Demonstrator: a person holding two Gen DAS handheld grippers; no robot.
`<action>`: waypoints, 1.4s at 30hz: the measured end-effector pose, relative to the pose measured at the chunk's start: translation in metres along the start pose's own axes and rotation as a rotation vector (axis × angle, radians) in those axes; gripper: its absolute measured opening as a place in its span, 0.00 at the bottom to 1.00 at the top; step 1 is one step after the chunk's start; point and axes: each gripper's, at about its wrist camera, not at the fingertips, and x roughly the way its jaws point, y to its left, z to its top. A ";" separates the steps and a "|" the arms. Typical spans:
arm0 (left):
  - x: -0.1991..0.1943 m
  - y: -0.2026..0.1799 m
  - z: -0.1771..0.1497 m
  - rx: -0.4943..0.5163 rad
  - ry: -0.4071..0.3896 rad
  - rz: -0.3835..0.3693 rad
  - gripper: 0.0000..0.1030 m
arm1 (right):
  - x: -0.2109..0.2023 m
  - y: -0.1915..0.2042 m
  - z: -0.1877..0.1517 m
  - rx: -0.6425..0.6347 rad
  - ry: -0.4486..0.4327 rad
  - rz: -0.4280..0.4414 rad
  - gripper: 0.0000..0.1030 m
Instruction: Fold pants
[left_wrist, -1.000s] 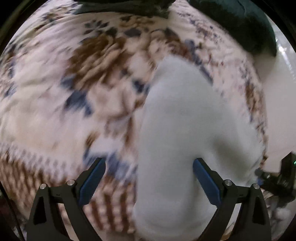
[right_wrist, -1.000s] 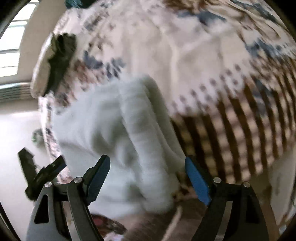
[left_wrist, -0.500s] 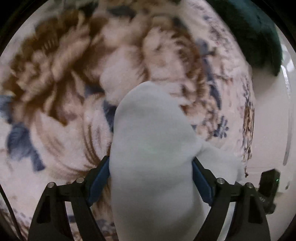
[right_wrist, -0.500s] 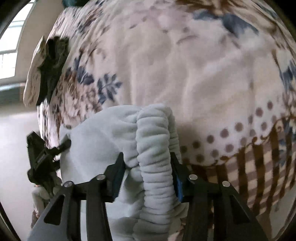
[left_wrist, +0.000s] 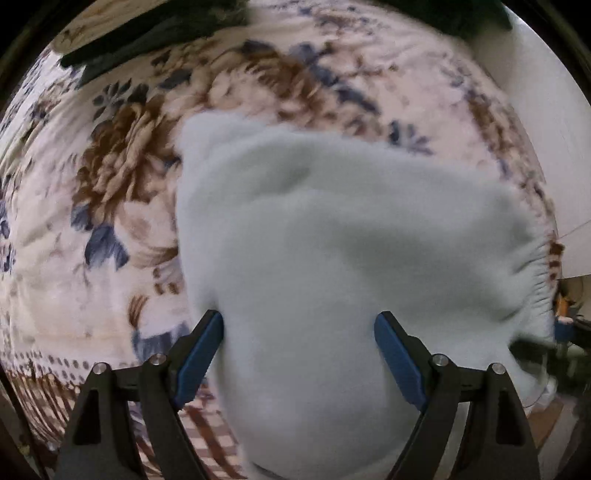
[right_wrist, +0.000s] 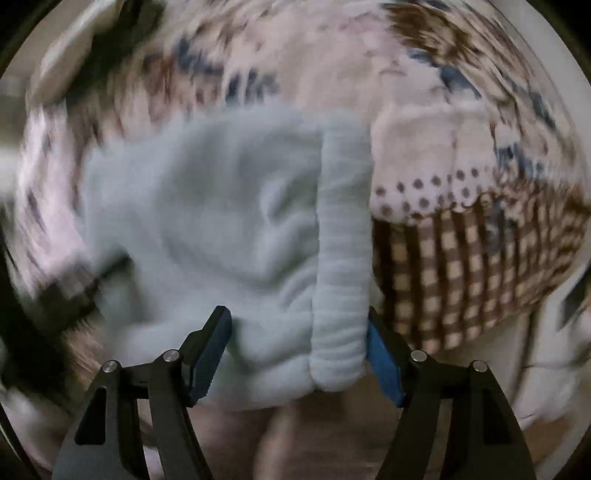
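Observation:
The pale blue fleece pants lie bunched on a floral blanket. In the left wrist view the cloth fills the gap between my left gripper's blue pads, which stand wide apart around it. In the right wrist view the ribbed elastic waistband runs up from between the pads of my right gripper; its jaws stand part open with the waistband and cloth between them. Both views are blurred by motion.
The blanket has a brown checked border at its near edge. Dark green cloth lies at the far side of the bed. Pale floor shows to the right.
Half a second ago both grippers were closed tight on the pants. Now both jaws stand wider and the pants lie spread broader on the blanket. Both cameras have pulled back.

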 end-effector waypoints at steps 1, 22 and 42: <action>0.003 0.011 -0.001 -0.033 0.008 -0.015 0.84 | 0.007 0.004 -0.010 -0.049 0.023 -0.024 0.71; -0.019 0.050 -0.095 -0.411 -0.014 -0.338 0.85 | -0.052 0.174 0.038 -0.531 0.060 0.053 0.78; -0.044 0.094 -0.172 -0.598 -0.096 -0.429 0.80 | 0.042 0.303 0.047 -0.753 0.283 -0.107 0.78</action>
